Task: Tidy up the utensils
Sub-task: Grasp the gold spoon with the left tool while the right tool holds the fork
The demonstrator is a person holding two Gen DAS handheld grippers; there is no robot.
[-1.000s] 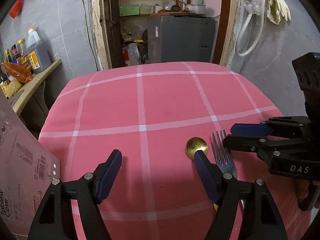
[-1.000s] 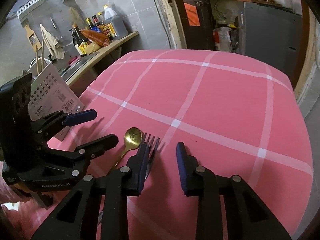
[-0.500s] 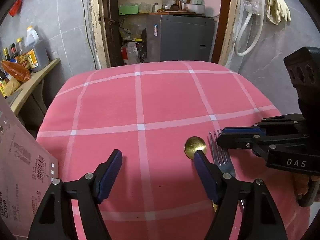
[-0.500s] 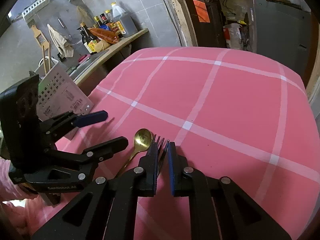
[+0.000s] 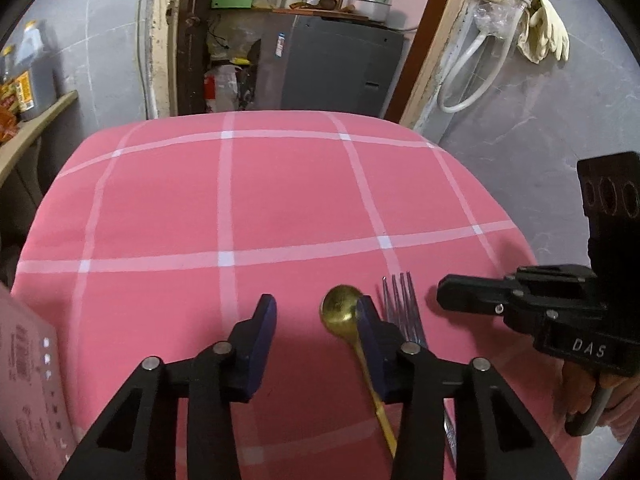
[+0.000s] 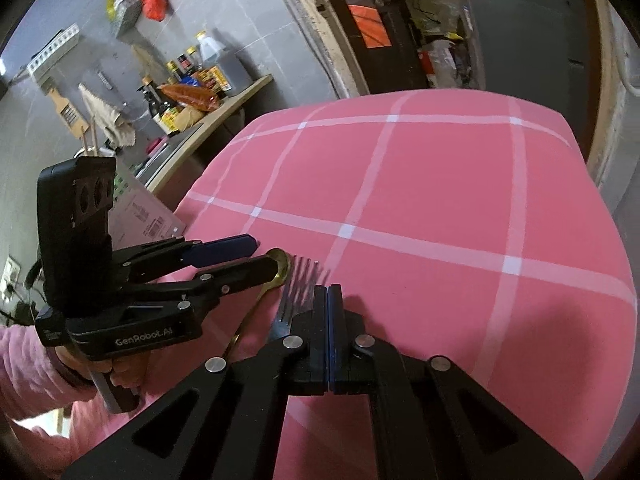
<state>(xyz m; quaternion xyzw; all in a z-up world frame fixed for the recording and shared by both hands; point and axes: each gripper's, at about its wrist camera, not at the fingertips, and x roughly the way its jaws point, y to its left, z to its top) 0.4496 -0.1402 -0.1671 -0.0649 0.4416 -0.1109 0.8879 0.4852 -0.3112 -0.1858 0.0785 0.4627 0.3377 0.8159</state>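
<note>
A gold spoon (image 5: pixel 340 314) and a silver fork (image 5: pixel 402 302) lie side by side on the pink checked tablecloth (image 5: pixel 280 200), near its front right. My left gripper (image 5: pixel 316 320) is open, low over the cloth, its right finger over the spoon's neck. My right gripper (image 6: pixel 328 300) is shut with nothing between its pads, just right of the fork (image 6: pixel 298 292); it also shows in the left wrist view (image 5: pixel 444 294). The spoon bowl (image 6: pixel 280 264) is partly hidden behind the left gripper (image 6: pixel 256 254).
A pale cardboard tableware box (image 5: pixel 28 392) stands at the cloth's front left; it also shows in the right wrist view (image 6: pixel 148 220). A side shelf with bottles (image 6: pixel 200 80) lies left of the table. A grey cabinet (image 5: pixel 340 68) stands behind.
My right gripper has closed fully, from wide open a second ago, beside the fork. My left gripper has narrowed somewhat and shifted right toward the spoon.
</note>
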